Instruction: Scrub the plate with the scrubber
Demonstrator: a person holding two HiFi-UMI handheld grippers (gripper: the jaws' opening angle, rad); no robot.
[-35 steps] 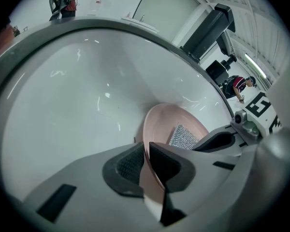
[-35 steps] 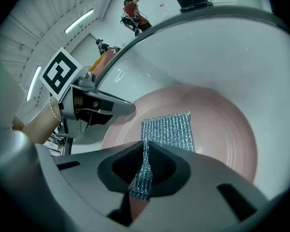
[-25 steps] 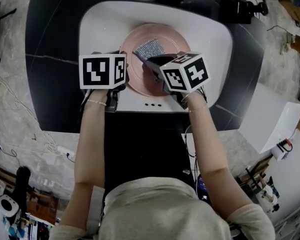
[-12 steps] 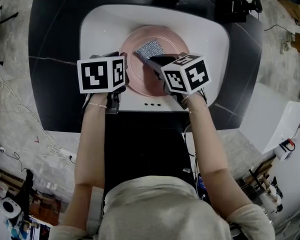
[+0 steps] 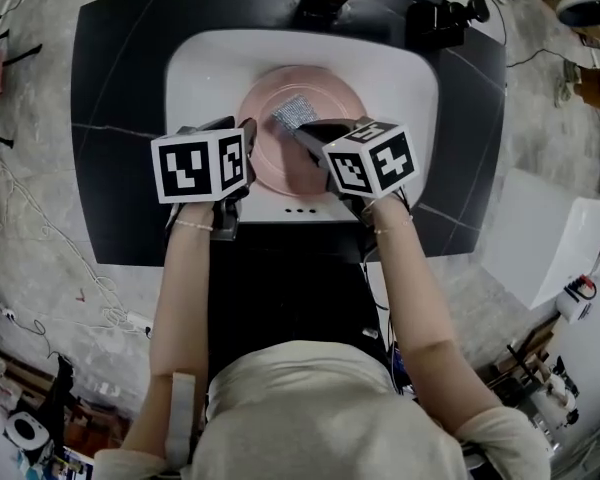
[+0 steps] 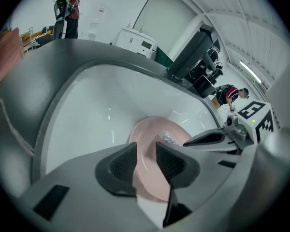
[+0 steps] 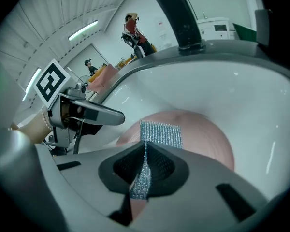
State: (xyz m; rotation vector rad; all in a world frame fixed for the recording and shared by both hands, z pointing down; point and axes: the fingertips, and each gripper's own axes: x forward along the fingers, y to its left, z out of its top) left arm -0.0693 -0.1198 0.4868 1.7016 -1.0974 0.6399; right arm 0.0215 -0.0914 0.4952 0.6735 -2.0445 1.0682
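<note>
A white sink [image 5: 195,68] is set into the middle of the dark table [image 5: 110,118], and a pink plate [image 5: 330,93] lies in the middle of its basin. The left claw [image 6: 146,163] is clamped on the plate's left rim, which passes between its two pads, while the right claw [image 7: 145,166] comes in from the sink's near edge. That claw is pinched tight on one end of the silver mesh scrubber [image 7: 160,134], whose free end lies on the plate's face.
</note>
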